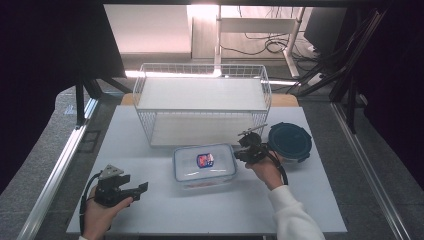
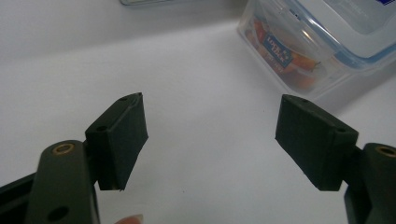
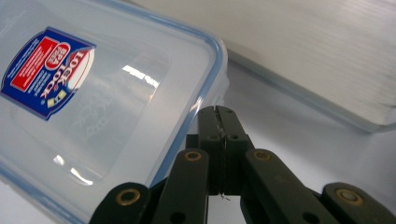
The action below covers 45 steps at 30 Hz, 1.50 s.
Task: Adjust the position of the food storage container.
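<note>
Left tongs (image 1: pixel 141 188) low at the table's (image 1: pixel 165 210) front left, released, jaws apart over bare surface, nothing between. Clear lidded food container (image 1: pixel 204 165) with a red-blue label (image 1: pixel 205 160) sits mid-table, just in front of the white wire basket (image 1: pixel 202 102). Right tongs (image 1: pixel 237 154) clenched empty, tips at the container's right edge. Dark round lidded container (image 1: pixel 289 141) just right of them.

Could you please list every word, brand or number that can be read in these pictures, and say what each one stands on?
"LOCK & LOCK": on the blue and red sticker on the lid of the clear container, as the right gripper view shows it.
Smaller print on that sticker: too small to read.
Label seen through the container's side wall in the left gripper view: blurred, unreadable.
No other text is legible.
</note>
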Tool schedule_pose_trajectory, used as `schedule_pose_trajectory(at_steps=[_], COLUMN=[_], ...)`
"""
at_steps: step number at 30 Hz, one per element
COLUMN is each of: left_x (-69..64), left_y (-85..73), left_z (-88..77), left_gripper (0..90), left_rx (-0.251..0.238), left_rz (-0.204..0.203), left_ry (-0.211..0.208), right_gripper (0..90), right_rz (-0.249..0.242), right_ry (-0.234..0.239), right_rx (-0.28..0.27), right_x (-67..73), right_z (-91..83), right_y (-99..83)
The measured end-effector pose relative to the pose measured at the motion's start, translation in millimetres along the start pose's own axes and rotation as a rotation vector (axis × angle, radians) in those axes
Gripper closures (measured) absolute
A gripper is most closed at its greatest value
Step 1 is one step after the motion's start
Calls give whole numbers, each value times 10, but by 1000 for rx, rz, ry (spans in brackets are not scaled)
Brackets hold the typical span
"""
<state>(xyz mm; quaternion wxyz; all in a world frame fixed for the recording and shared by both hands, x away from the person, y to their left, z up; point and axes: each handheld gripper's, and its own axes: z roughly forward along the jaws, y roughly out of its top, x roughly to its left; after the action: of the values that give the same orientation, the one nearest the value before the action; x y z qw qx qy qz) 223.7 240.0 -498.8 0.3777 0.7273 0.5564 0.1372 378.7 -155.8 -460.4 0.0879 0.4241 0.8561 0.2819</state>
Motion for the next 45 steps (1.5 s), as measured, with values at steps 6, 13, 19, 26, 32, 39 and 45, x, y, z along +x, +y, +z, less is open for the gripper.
schedule_pose_trajectory(at_steps=[6, 13, 19, 26, 32, 39, 45], left_x=[25, 24, 18, 31, 43, 75, 77], left_y=[0, 2, 3, 3, 2, 10, 66], left_z=[-9, -4, -2, -7, -8, -37, -40], left_gripper=[245, 245, 244, 244, 244, 244, 246], left_rx=[-5, -1, -2, -3, -4, -25, -42], left_rz=[-13, -11, -10, -14, -19, -41, -42], left_ry=[2, 4, 3, 6, 6, -5, -16], right_gripper=[891, 891, 891, 890, 890, 890, 889], right_rz=[-17, -16, -24, -48, -58, -37, 4], right_ry=[21, 33, 43, 65, 80, 68, 81], right_rx=[-3, 1, 7, 6, -2, -66, -129], right_x=[100, 96, 125, 236, 294, 260, 198], right_z=[6, 3, -14, -27, -36, -167, -342], right_y=[-72, -132, -160, -193, -229, -277, -398])
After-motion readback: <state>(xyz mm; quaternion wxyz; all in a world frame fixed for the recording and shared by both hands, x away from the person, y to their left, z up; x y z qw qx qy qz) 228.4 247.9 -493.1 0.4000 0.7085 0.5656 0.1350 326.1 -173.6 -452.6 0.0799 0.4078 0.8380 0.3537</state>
